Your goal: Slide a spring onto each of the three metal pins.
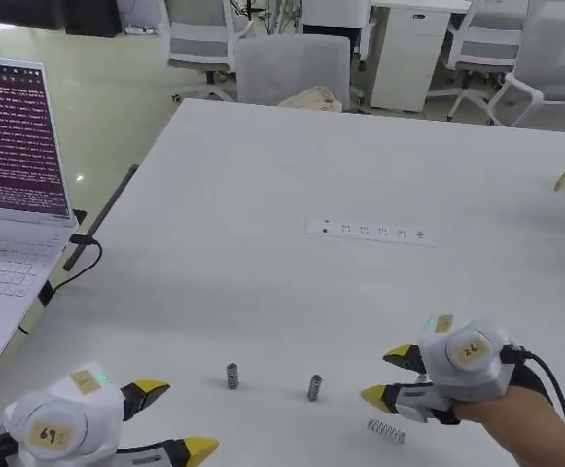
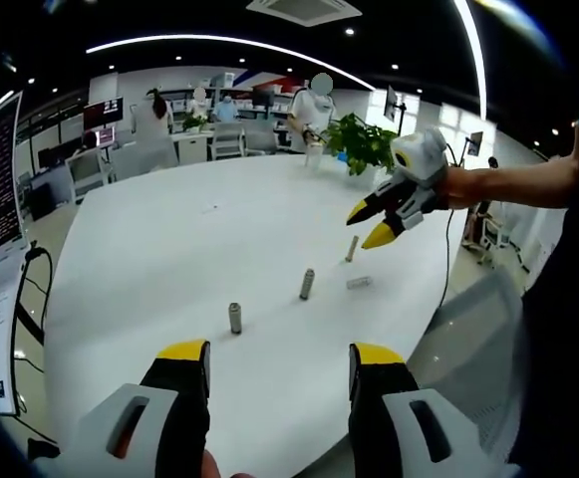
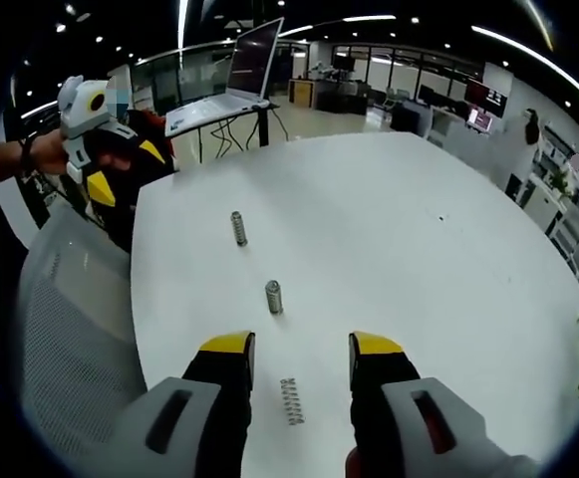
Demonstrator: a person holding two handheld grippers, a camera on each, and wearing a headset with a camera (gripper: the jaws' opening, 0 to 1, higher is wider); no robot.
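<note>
"Where's the loose spring [image 3: 290, 400]?"

"Flat on the bench [image 1: 263, 195], just ahead of your right gripper [image 3: 302, 347]. Its jaws stand wide apart, holding nothing."

"And my left gripper [image 2: 279, 351]?"

"Also wide open and empty, well left of that spring. A first pin [image 1: 314, 387] and a second pin [image 1: 231, 376] stand upright between."

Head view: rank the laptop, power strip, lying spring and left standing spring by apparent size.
1. laptop, largest, though nearest
2. power strip
3. lying spring and left standing spring: too alike to rank
</note>
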